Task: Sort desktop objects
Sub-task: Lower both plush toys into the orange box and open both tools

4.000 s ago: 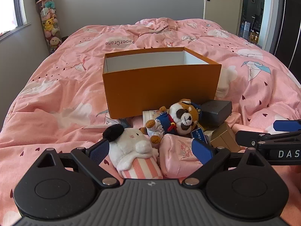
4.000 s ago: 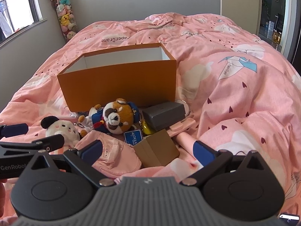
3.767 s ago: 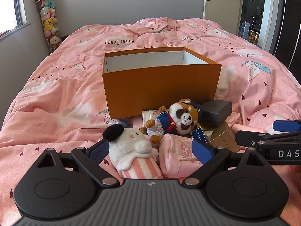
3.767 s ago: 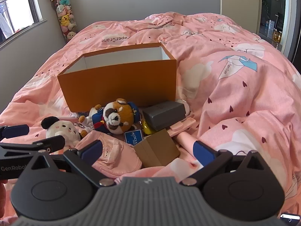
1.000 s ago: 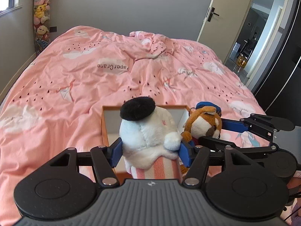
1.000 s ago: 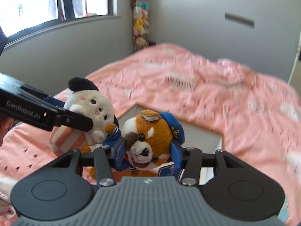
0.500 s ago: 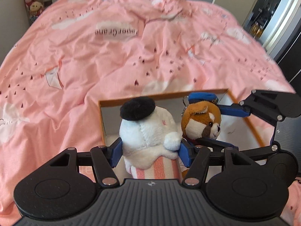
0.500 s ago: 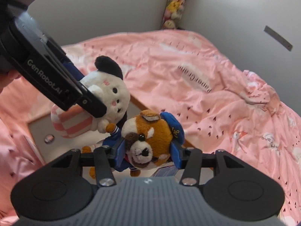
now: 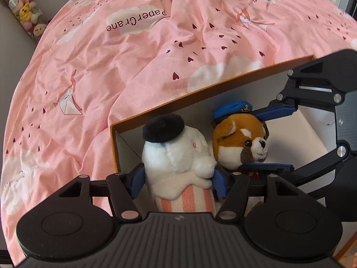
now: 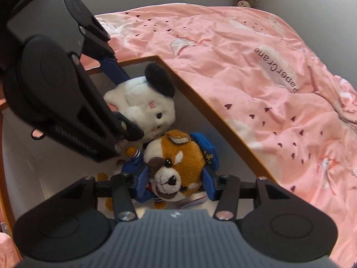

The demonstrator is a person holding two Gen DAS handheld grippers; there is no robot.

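- Left hand-held gripper [image 9: 179, 179]: narrowed onto the white plush dog with black ear [image 9: 176, 154]; blue pads press its striped body just below the head. Toy sits upright between the fingers, head ahead of them.
- Right hand-held gripper [image 10: 175, 184]: closed on the red panda plush in blue sailor cap [image 10: 176, 164], pads at both cheeks; body and paws hang below.
- Both toys are inside the orange cardboard box [image 9: 200, 91], over its white floor and close to the far wall ahead of the fingers. The panda is just right of the white dog, nearly touching.
- Box rests on the pink bed quilt [image 9: 133, 51].
- Handling, judged: both plush toys are light, soft and squashy; pile gives the pads good purchase, so slip seems unlikely. Nothing fragile; a short drop looks harmless.
- Hold points: torso or head bulk works best; ears and limbs would flop.
- Risk: crowded grippers could snag on opening.
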